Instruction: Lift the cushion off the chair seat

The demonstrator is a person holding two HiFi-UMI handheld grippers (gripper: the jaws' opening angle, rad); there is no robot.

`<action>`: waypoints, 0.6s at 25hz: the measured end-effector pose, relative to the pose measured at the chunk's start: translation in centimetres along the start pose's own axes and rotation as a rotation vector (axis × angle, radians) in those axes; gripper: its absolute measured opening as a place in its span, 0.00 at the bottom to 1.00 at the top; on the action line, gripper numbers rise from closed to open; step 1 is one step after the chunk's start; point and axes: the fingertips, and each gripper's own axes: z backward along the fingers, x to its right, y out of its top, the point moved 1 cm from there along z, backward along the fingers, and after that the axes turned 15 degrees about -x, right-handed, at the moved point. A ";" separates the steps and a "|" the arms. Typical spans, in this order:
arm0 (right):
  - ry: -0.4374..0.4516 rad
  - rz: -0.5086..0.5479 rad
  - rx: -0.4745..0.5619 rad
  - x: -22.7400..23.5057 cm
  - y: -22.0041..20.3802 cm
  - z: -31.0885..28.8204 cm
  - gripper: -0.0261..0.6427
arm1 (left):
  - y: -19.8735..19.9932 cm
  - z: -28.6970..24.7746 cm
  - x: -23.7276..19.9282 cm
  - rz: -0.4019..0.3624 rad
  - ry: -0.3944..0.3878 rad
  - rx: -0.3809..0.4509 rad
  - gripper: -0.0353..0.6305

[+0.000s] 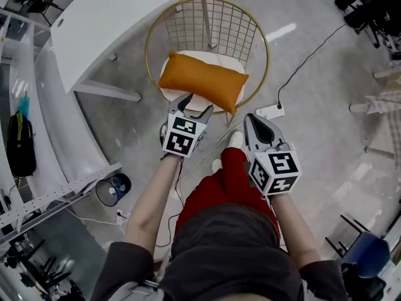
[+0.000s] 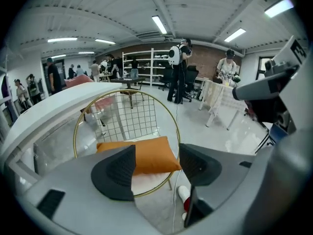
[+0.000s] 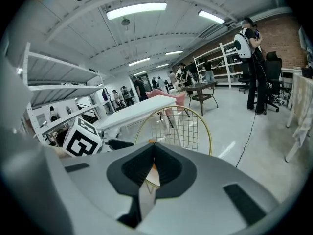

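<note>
An orange cushion (image 1: pixel 203 80) lies across the white seat pad of a gold wire chair (image 1: pixel 207 24), straight ahead of me. My left gripper (image 1: pixel 191 108) is open just short of the cushion's near edge, nothing between its pads. Along its jaws, the left gripper view shows the cushion (image 2: pixel 146 155) framed by the two fingertips of the left gripper (image 2: pixel 156 156), apart from both. My right gripper (image 1: pixel 254 123) hangs to the right of the chair, over the floor, shut with its tips together. In the right gripper view, the right gripper (image 3: pixel 153 148) points at the chair back (image 3: pixel 181 126).
A curved white table (image 1: pixel 113 17) runs along the left, close behind the chair. A power strip (image 1: pixel 270 111) with a black cable lies on the floor right of the chair. My red-clad leg and white shoe (image 1: pixel 235 140) are below the grippers. People stand far off.
</note>
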 end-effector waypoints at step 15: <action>0.039 -0.012 -0.116 5.5 2.1 -5.4 0.07 | 3.8 -8.7 -2.3 -0.192 -0.026 -0.196 0.49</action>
